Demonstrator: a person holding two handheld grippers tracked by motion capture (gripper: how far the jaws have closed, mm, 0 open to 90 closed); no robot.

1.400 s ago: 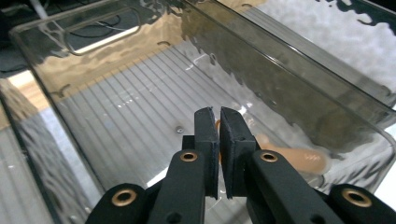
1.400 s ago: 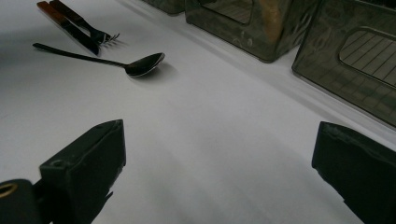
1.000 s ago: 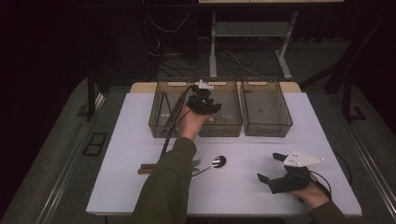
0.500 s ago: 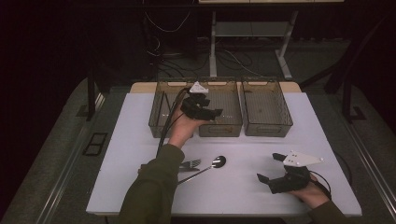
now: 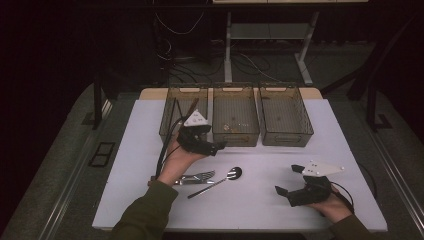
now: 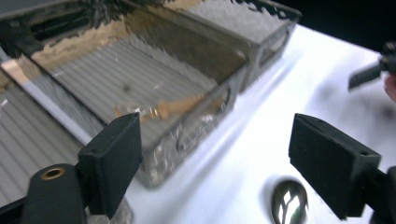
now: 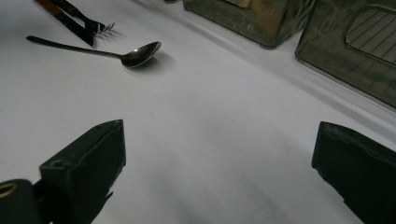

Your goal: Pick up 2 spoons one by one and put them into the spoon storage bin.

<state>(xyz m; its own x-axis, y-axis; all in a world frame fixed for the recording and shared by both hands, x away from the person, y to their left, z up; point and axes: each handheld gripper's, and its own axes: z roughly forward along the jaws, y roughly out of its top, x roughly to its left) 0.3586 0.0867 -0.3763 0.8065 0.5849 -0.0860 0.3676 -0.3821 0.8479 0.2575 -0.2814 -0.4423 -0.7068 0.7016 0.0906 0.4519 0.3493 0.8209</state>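
Observation:
My left gripper (image 5: pixel 216 146) hovers just in front of the left bin (image 5: pixel 182 112) and middle bin (image 5: pixel 235 115), held in a hand. Its jaws have just been opening and nothing is between them (image 6: pixel 219 158). A pale amber, slender piece (image 6: pixel 163 107) lies on the floor of the bin ahead of it. A metal spoon (image 5: pixel 220 180) and forks (image 5: pixel 195 177) lie on the white table (image 5: pixel 260 210) below that hand. My right gripper (image 5: pixel 287 180) rests low at the front right, open and empty (image 7: pixel 219 172), facing the spoon (image 7: pixel 135 55).
Three translucent bins stand in a row at the back; the right bin (image 5: pixel 285 112) looks bare inside. A dark-handled utensil lies with the forks (image 7: pixel 79 21). Cables trail from both grippers. The table's front edge is near both forearms.
The left hand has drawn back from over the middle bin, toward the person and to the left. Its jaws stand wider than before. The right hand has stayed put.

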